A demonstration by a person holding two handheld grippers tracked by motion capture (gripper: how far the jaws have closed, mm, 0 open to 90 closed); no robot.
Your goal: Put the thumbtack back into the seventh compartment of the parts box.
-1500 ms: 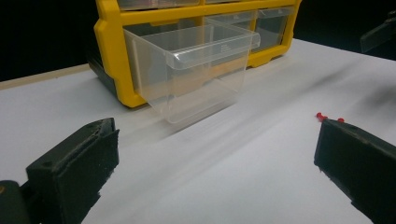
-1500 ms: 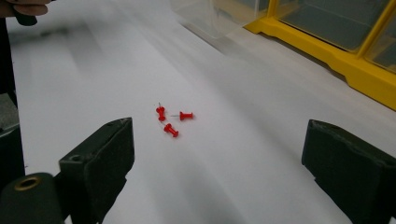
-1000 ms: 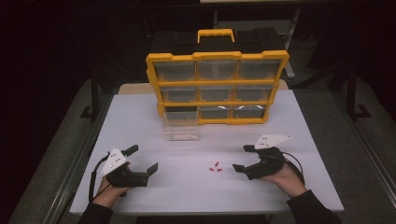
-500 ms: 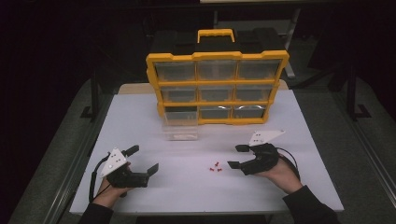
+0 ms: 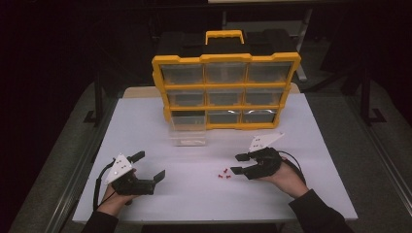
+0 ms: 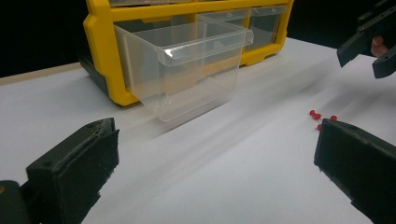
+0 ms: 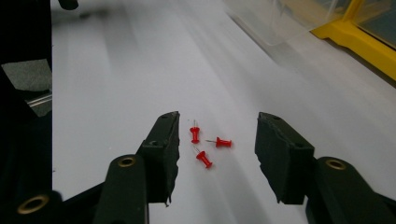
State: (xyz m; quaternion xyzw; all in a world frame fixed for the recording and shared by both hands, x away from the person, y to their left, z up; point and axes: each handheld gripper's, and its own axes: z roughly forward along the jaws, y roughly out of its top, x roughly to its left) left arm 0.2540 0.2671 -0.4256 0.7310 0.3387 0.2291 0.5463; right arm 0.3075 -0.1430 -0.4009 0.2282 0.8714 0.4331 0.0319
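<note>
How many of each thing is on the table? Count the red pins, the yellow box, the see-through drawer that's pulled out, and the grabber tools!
Red push pins: 3
Yellow drawer box: 1
Pulled-out clear drawer: 1
Grabber tools: 2, the left gripper and the right gripper
Total: 7

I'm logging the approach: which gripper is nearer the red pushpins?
Right. The right gripper brackets the red pushpins, untouched; the left gripper sits well off to their side.
</note>
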